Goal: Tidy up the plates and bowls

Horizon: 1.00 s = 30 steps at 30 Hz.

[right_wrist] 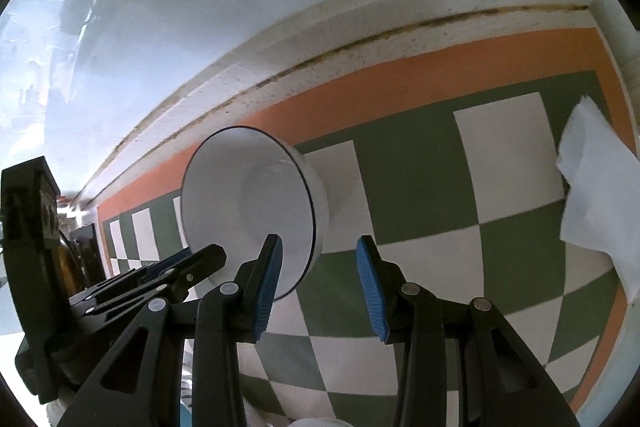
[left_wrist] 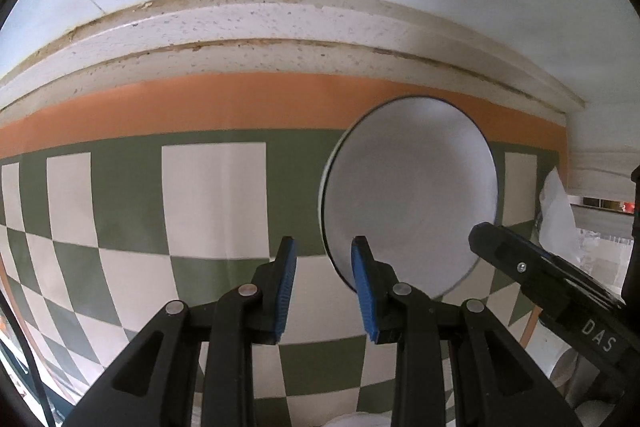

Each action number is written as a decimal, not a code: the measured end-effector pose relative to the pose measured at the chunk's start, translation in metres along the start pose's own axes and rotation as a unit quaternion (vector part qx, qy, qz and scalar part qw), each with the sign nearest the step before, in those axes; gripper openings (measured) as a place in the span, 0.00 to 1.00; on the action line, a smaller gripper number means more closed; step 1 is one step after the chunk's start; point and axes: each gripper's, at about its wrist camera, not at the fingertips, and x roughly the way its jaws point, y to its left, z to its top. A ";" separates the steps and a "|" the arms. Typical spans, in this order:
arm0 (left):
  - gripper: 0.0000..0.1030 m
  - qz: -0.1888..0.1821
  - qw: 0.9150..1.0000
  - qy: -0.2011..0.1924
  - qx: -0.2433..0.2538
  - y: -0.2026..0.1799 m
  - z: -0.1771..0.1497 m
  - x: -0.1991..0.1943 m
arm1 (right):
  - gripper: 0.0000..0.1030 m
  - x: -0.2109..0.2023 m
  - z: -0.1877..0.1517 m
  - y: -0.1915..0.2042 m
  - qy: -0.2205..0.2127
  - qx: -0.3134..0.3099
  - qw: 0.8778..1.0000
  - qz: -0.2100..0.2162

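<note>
Right now a white bowl (left_wrist: pixel 408 195) with a thin dark rim sits on the checked mat (left_wrist: pixel 212 195) on the bench, close to the far edge where the orange border runs along the wall. It looks tipped up, so its open side faces both cameras, but I cannot tell what keeps it that way. The left hand-held gripper (left_wrist: pixel 323 291) has its blue pads apart, and nothing is between them; its right pad shows in front of the bowl's lower rim. The right hand-held gripper (right_wrist: pixel 319 287) is spread apart too and holds nothing, and its left pad shows in front of the bowl's lower edge. I think the bowl could roll or slide along the bench if a pad bumps the rim, because only a small part of it seems to touch the mat. The two grippers are near each other, so they could also knock together. The right view shows the bowl's round outside and a white sheet of paper (right_wrist: pixel 596 199) near the right edge of the mat, seen whole. The left view shows only a bit of that paper, but it shows more of the mat to the left of the bowl.
</note>
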 end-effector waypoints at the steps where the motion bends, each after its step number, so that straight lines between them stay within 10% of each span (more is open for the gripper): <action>1: 0.25 0.001 1.000 -0.002 0.004 0.000 0.002 0.001 | 0.41 0.003 0.001 -0.001 0.002 0.000 1.000 0.000; 8: 0.10 -0.003 1.000 -0.015 0.012 -0.003 0.009 0.001 | 0.10 0.017 0.009 0.004 0.003 -0.007 1.000 -0.008; 30: 0.10 -0.014 0.997 -0.060 0.051 -0.022 -0.056 -0.057 | 0.09 -0.046 -0.053 0.017 -0.046 -0.036 0.998 -0.027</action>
